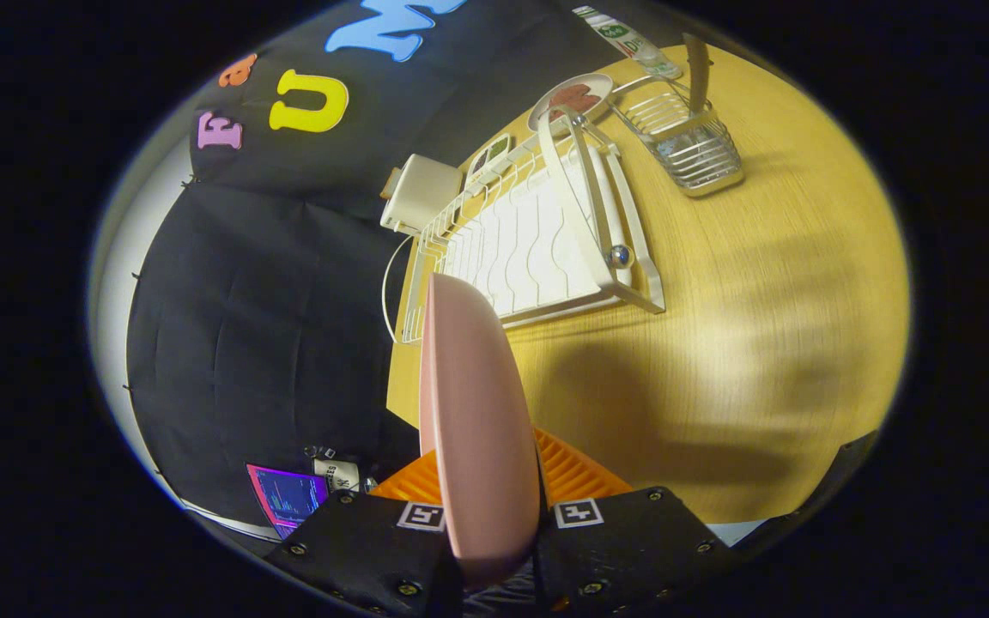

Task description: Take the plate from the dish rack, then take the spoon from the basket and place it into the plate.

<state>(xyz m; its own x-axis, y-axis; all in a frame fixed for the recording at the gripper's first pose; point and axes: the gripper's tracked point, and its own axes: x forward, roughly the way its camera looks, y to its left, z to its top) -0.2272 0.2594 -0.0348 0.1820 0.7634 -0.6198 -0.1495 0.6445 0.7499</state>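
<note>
Plate [477, 412] clamped edge-on — between jaws.

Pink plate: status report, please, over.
Gripper jaws shut on pink plate, held edge-on, clear of white dish rack. Spoon upright in wire basket beyond rack. Wooden table ahead open.

Spoon [699, 73] in basket [694, 142] beside dish rack [537, 240]

Pink plate [477, 412]; white dish rack [537, 240]; yellow wood-grain table [761, 300]; orange ribbed claw pads [576, 472].
</note>
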